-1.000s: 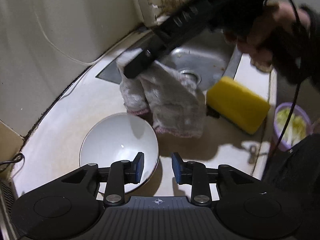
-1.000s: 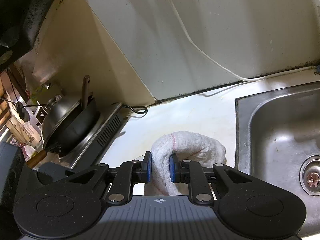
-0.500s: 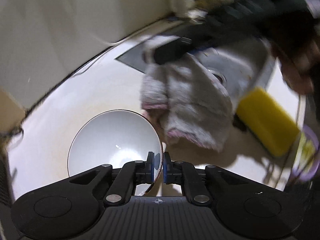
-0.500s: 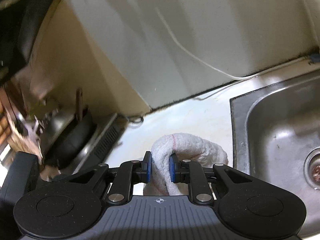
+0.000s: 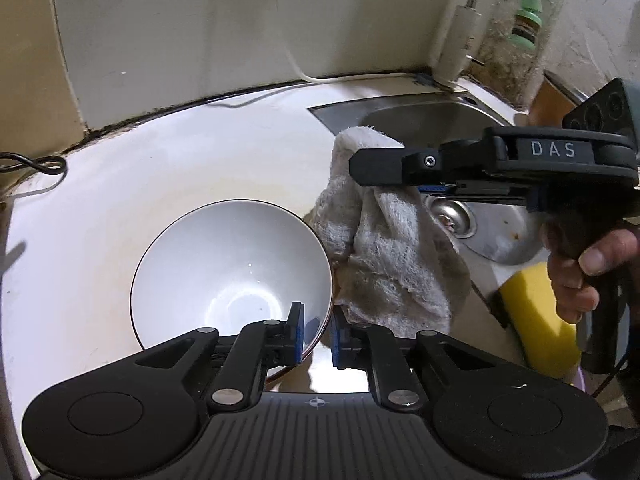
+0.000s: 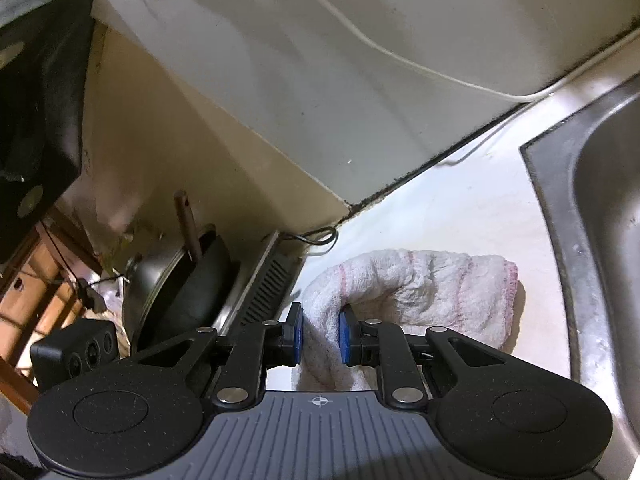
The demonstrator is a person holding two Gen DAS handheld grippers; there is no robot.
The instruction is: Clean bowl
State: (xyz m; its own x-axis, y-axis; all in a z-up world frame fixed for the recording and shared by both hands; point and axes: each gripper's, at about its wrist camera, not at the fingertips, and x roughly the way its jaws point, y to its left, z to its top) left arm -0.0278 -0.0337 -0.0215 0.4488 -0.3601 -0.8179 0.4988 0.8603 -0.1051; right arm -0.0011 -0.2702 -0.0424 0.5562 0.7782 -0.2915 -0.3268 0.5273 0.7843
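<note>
A white bowl stands on the pale counter, left of the sink. My left gripper straddles the bowl's near right rim, one pad inside and one outside. Its jaws are opening slightly, and both pads still touch the bowl wall between them. My right gripper is shut on a white cloth with pink stripes. In the left wrist view the right gripper comes in from the right, held by a hand. The cloth hangs from it just beside the bowl's right edge.
A steel sink with a drain lies right of the bowl, with a tap behind it. A yellow sponge sits on the sink's near edge. A dark wok on a stove stands to the left. A thin white cable runs down the wall.
My left gripper went from open in front of the bowl to closed over its rim, and its view rolled. The right gripper brought the cloth down closer to the bowl.
</note>
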